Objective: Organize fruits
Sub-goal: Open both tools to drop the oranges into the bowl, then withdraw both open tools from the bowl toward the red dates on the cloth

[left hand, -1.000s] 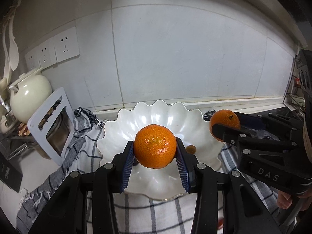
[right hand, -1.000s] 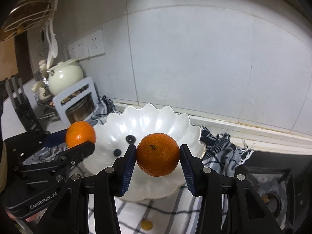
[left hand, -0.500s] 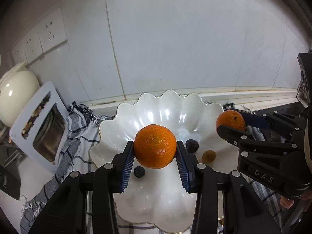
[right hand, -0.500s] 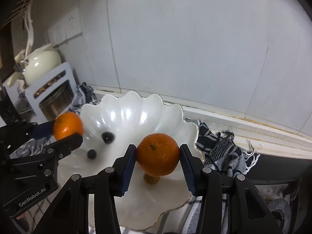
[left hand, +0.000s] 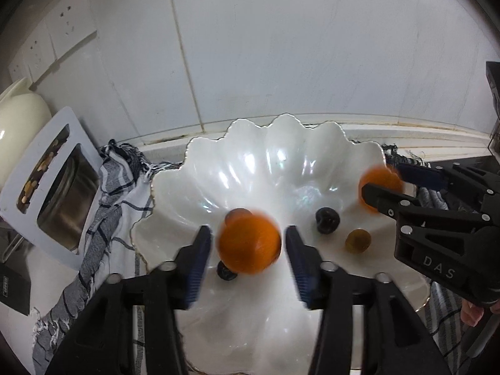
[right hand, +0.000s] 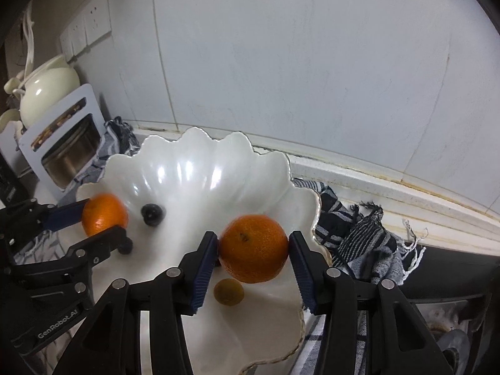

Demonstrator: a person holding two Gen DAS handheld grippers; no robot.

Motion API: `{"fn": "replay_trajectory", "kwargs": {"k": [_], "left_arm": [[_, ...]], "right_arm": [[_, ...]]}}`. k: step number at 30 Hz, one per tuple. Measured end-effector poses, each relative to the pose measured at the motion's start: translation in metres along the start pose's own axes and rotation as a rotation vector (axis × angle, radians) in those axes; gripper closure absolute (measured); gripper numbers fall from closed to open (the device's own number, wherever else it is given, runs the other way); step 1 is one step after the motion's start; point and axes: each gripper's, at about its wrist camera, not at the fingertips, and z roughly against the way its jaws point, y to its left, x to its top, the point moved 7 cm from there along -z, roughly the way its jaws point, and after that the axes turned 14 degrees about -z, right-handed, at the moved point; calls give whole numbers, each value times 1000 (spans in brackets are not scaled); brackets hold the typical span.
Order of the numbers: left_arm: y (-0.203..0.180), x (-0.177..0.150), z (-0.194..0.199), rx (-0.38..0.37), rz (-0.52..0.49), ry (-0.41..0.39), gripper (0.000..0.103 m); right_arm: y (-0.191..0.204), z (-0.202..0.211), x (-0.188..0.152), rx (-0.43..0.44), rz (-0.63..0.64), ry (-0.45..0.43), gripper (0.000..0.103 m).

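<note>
A white scalloped bowl (left hand: 281,156) sits on a checked cloth. My left gripper (left hand: 248,247) is open over the bowl; a blurred orange (left hand: 249,243) sits between its parted jaws, gaps on both sides. My right gripper (right hand: 253,250) is shut on a second orange (right hand: 253,248) above the bowl's right side (right hand: 300,193). In the left wrist view the right gripper (left hand: 387,187) holds its orange (left hand: 379,181) at the bowl's right rim. In the right wrist view the left gripper's orange (right hand: 104,214) shows at the left. Dark blueberries (left hand: 327,220) (right hand: 152,214) and a small yellowish fruit (left hand: 357,241) (right hand: 228,292) lie in the bowl.
A white rack with a metal pot (left hand: 59,187) and a cream teapot (right hand: 47,87) stand left. A tiled wall with sockets (left hand: 65,25) rises behind. The checked cloth (right hand: 359,231) spreads under the bowl. A dark stove top (right hand: 453,297) lies right.
Both grippers moved forward and down over the bowl. My left gripper's jaws have parted and its orange is blurred, coming loose. The right gripper still grips its orange.
</note>
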Motion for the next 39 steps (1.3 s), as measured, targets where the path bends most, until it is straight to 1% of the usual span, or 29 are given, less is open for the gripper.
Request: {"fn": "replay_trajectory", "kwargs": {"k": [1,2,5,9,12,19,26,30,39], "left_arm": [[3,0,1,13,6,-3,40],[5,0,3,22,9,-5,39],[11,-1,9,42,27,4,39],[14,-4,24,70,35,-6,37],[9,-6,38,68,23,-26,37],[0,-10,76,95,-5,-82,37],[-4,-16,114,101,-6,-145,37],[-6,-23,134,121,-15,-175,36],[-17,-41,177,127,-28,-240,36]], "right_arm": [[-2,1,1,-10,-5,-8,41],[-3,2,2,-16,-9,-18,40],[-5,9,3,-17,-16,-28,40],[-6,25,1,-21,-10,-57,40],[-6,38,-4,-20,0,-75,40],[-2,70,-15,15,3,-107,40],[2,109,-23,25,21,-178,40],[5,130,-29,22,37,-214,40],[10,170,-48,40,49,-266,40]]}}
